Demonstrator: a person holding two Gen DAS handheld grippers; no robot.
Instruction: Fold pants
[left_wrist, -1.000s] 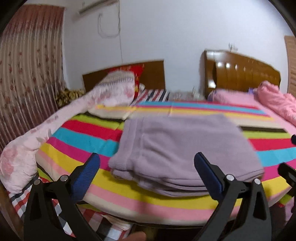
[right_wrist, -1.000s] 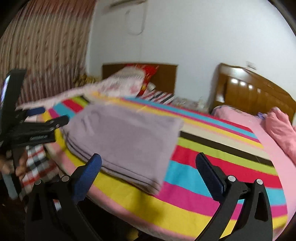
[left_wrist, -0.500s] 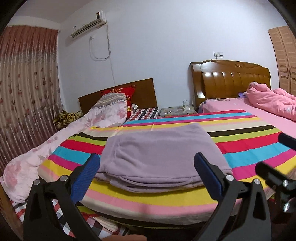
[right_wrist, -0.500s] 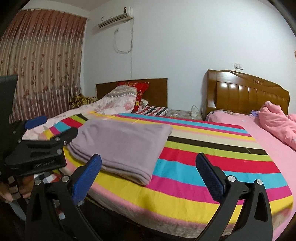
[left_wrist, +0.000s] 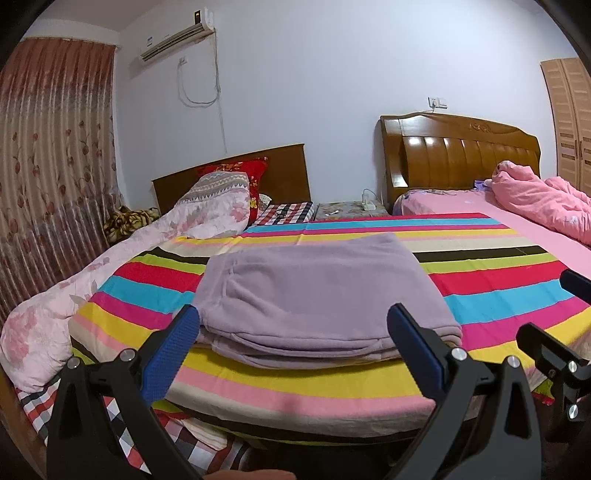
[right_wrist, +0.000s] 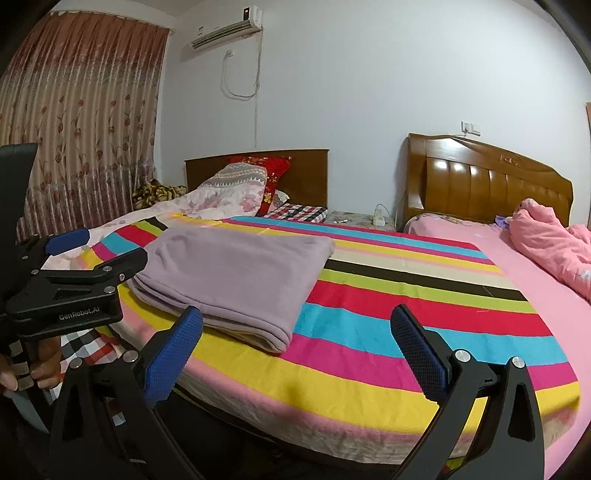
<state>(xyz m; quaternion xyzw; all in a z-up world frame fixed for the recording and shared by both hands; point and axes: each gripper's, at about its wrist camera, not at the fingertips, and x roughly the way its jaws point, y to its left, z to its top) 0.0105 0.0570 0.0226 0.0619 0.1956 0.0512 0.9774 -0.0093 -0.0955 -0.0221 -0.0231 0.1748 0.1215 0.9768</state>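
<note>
The lilac pants (left_wrist: 314, 295) lie folded in a flat stack on the striped bedspread (left_wrist: 332, 380), near its front edge. They also show in the right wrist view (right_wrist: 236, 280), left of centre. My left gripper (left_wrist: 291, 328) is open and empty, held back off the bed edge in front of the stack. My right gripper (right_wrist: 295, 332) is open and empty, off the bed edge to the right of the stack. The left gripper shows at the left of the right wrist view (right_wrist: 85, 254); the right gripper shows at the right edge of the left wrist view (left_wrist: 554, 317).
A floral quilt (left_wrist: 122, 258) lies along the bed's left side. A pink blanket (left_wrist: 543, 199) is heaped on the pink bed at right. Two wooden headboards (left_wrist: 458, 151) and a bedside stand (left_wrist: 351, 210) are at the far wall. A curtain (left_wrist: 55, 147) hangs at left.
Both grippers have pulled back and away from the bed and tilted up; the folded pants look smaller and lie still. Both stay open and empty.
</note>
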